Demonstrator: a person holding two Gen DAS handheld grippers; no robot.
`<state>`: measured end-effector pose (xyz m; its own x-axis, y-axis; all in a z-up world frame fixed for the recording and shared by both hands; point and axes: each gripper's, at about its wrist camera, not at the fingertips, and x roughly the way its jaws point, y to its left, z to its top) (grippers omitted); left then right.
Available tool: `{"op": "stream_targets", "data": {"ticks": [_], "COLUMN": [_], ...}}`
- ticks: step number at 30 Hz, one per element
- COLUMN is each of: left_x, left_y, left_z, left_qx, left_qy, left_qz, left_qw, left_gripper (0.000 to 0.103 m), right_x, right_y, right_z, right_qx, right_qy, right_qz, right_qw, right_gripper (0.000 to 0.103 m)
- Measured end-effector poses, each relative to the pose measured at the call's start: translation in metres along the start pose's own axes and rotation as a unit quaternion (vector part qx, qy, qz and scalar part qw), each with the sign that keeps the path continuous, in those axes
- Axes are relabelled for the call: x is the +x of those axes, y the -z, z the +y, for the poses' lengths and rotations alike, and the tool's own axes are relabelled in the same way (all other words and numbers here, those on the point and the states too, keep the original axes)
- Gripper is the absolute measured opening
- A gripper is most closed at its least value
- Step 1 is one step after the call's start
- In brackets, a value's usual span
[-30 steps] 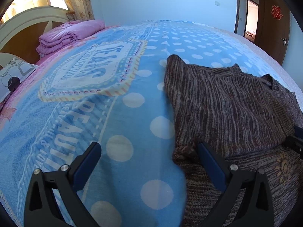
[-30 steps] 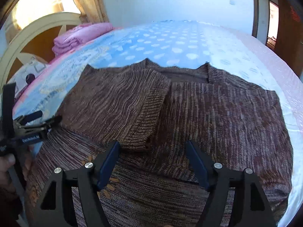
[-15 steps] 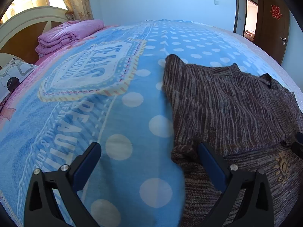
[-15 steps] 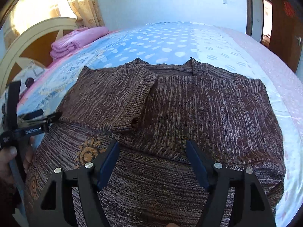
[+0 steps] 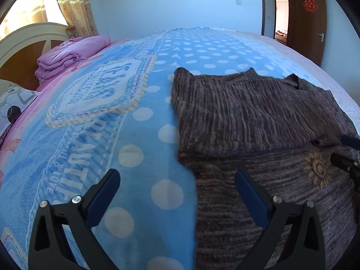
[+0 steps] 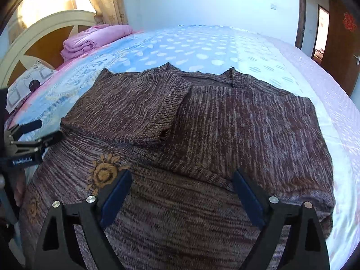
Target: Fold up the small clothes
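Closest in, the right gripper [image 6: 181, 187] hangs over the lower part of the brown sweater [image 6: 202, 121], fingers spread wide with nothing between them but knit below; whether they touch it I cannot tell. The left gripper [image 5: 177, 185] is just as wide apart, straddling the sweater's left edge, one finger [image 5: 103, 193] over the blue polka-dot blanket [image 5: 139, 117], the other over the knit (empty too). The sweater lies flat on the bed, both sleeves folded across its chest, a small orange sun motif [image 6: 104, 173] near its hem. Farther back, a folded pink quilt [image 5: 69, 56] sits by the headboard [image 6: 45, 38].
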<state>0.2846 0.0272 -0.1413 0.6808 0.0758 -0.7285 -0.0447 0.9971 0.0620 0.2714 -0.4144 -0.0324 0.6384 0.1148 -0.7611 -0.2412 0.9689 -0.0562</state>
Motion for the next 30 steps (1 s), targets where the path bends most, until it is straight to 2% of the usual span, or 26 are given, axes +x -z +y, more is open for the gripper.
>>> {"op": "stream_targets", "data": {"ticks": [18, 30], "left_x": [-0.047, -0.074], "left_y": [0.039, 0.066], "left_z": [-0.002, -0.009], "left_qx": [-0.009, -0.010], "left_qy": [0.021, 0.040], "left_qz": [-0.007, 0.004], "left_qw": [0.9997, 0.9992], "left_gripper": [0.103, 0.103], "right_x": [-0.042, -0.073], "right_y": [0.051, 0.092], "right_z": [-0.004, -0.005], "right_qx": [0.020, 0.015], "right_qy": [-0.001, 0.009], "right_qz": [-0.004, -0.005], "right_qw": [1.000, 1.000], "right_gripper": [0.092, 0.092]}}
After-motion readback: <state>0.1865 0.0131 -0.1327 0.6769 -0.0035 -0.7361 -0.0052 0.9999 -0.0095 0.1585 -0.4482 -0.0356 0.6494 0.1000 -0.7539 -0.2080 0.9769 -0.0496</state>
